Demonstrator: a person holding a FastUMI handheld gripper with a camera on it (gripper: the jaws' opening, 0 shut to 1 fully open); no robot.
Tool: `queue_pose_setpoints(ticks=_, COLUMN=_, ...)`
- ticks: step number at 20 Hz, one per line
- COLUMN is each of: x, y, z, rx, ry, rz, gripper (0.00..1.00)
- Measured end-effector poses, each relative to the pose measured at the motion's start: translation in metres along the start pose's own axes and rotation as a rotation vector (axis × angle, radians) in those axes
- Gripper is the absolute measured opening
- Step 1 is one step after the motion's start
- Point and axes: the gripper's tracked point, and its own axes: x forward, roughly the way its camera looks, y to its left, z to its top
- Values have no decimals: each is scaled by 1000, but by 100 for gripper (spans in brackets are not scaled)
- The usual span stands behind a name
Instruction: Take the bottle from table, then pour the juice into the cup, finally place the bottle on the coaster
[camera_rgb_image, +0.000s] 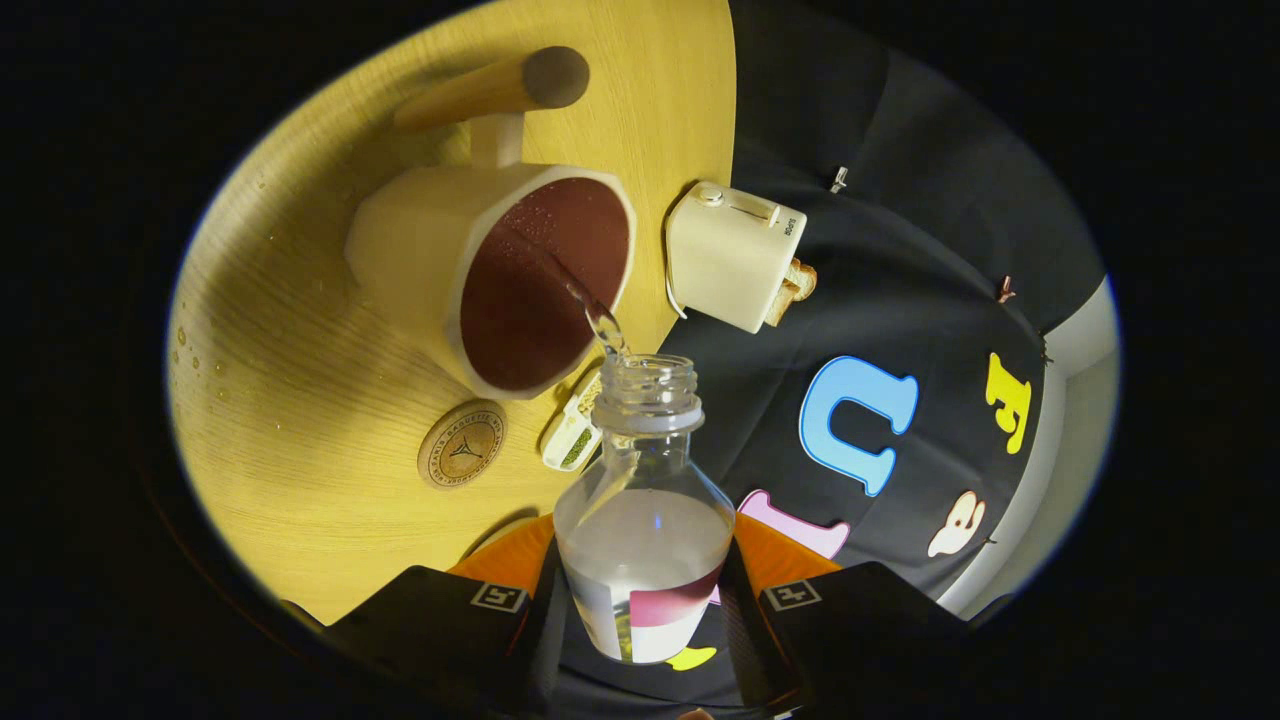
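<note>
A two-finger gripper (645, 610) is seen near the camera. A small square black-and-white marker (498, 597) is stuck on the left finger, and another such marker (791, 595) on the right. The fingers are closed on something.

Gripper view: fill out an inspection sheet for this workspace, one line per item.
Surface: round wooden table, a few droplets near its edge.
Job's things: bottle tilted, uncapped, thin stream running into the cup; coaster bare, beside the cup.
Clutter: toaster with bread; small packet by the bottle's neck; wooden handle beyond the cup.
Gripper: gripper shut on the bottle, fingers pressing both its sides.
Cables: thin cord at the toaster.
Surroundings: black cloth wall.
</note>
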Motion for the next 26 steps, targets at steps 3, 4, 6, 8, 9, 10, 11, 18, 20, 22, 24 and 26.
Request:
queue_pose_setpoints(ticks=3, x=-2, y=-2, z=2, rx=-45, ry=-12, rz=-10, gripper=70)
queue_pose_setpoints(ticks=4, x=-2, y=-2, z=3, rx=-54, ry=-15, rz=-11, gripper=70)
queue_pose_setpoints(ticks=6, x=-2, y=-5, z=3, rx=-70, ry=-19, rz=-12, gripper=70)
queue_pose_setpoints(ticks=8, x=-1, y=-8, z=4, rx=-88, ry=-23, rz=-15, gripper=70)
queue_pose_setpoints(ticks=9, x=-1, y=-9, z=4, rx=-104, ry=-23, rz=-16, gripper=70)
queue_pose_setpoints(ticks=10, x=0, y=-11, z=3, rx=-116, ry=-24, rz=-14, gripper=70)
queue_pose_setpoints(ticks=11, x=1, y=-12, z=3, rx=-128, ry=-29, rz=-12, gripper=70)
queue_pose_setpoints(ticks=18, x=3, y=-19, z=-5, rx=-173, ry=-25, rz=-9, gripper=70)
queue_pose_setpoints(ticks=20, x=4, y=-20, z=-5, rx=-196, ry=-29, rz=-9, gripper=70)
queue_pose_setpoints(ticks=22, x=4, y=-20, z=-6, rx=-218, ry=-33, rz=-12, gripper=70)
queue_pose_setpoints(ticks=24, x=1, y=-20, z=-5, rx=-234, ry=-37, rz=-13, gripper=70)
queue_pose_setpoints(ticks=26, x=0, y=-19, z=-1, rx=-261, ry=-53, rz=-12, gripper=70)
